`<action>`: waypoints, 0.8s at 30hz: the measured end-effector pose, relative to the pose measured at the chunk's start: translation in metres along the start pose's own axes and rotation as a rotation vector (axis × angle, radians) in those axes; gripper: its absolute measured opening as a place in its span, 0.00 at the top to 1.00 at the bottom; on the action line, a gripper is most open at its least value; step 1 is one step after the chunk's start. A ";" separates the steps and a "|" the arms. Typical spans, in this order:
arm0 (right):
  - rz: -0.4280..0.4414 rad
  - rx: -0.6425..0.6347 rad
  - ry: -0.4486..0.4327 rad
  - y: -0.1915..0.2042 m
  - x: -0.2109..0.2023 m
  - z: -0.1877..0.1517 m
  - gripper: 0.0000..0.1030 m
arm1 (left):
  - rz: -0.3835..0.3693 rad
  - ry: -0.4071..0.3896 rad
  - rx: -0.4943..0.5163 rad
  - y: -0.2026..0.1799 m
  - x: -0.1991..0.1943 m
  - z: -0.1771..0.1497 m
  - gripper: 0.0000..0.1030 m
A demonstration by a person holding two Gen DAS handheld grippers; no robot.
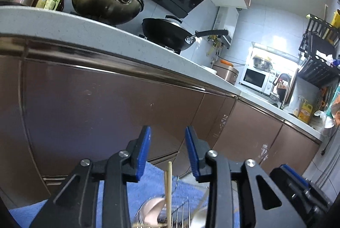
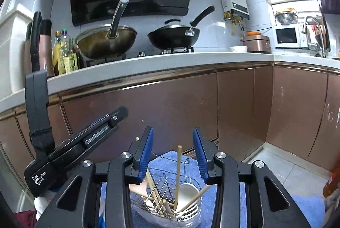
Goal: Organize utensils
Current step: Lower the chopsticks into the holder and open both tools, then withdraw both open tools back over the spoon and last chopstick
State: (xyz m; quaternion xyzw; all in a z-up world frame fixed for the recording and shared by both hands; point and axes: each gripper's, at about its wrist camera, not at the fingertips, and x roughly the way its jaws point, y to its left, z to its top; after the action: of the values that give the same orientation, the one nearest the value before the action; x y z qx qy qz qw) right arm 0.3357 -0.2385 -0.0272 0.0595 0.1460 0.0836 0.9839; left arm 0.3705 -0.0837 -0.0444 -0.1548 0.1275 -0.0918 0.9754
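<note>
While both of my grippers hung above the blue mat, the utensil rack sat on it directly below my right gripper. The rack was chrome wire over a white base, with a wire divider splitting it into compartments. My right gripper's blue pads stood wide apart with nothing between them. My left gripper was the same: wide, holding nothing, and its black body showed at the left of the right wrist view.

Count in the rack from the right wrist view:
- one pale chopstick standing near upright at the divider, tip well above the rim
- one white ladle or spoon in the right compartment, bowl facing up
- one more pale stick leaning across that spoon
- a bundle of chopsticks leaning left in the left compartment; at least two, exact number I could not tell
- one flat pale spatula-like piece at the left edge

From the left wrist view I only caught the rack's top: one upright chopstick, fork tines and a pinkish spoon bowl.

Behind it all, the brown cabinet fronts and the desk carried two woks: one brass-coloured, one black with a lid.
</note>
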 end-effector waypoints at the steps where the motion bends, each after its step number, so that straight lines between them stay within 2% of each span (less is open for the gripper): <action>1: -0.006 0.004 -0.005 0.001 -0.008 0.002 0.62 | 0.004 0.003 0.012 0.000 -0.007 0.002 0.65; 5: -0.029 0.025 -0.028 0.003 -0.042 0.007 0.59 | 0.035 0.021 0.065 -0.004 -0.044 0.010 0.55; 11: -0.079 0.062 -0.028 0.010 -0.096 0.006 0.55 | 0.062 0.068 0.114 -0.007 -0.109 0.013 0.54; 19: -0.137 0.077 -0.036 0.027 -0.167 -0.003 0.52 | 0.089 0.022 0.189 -0.021 -0.207 0.011 0.49; 24: -0.166 0.048 -0.061 0.043 -0.206 -0.010 0.45 | 0.095 -0.028 0.241 -0.035 -0.259 0.011 0.47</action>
State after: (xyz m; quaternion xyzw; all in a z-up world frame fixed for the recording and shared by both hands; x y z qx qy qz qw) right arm 0.1317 -0.2331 0.0263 0.0732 0.1222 -0.0037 0.9898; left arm 0.1225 -0.0566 0.0338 -0.0314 0.1090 -0.0578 0.9919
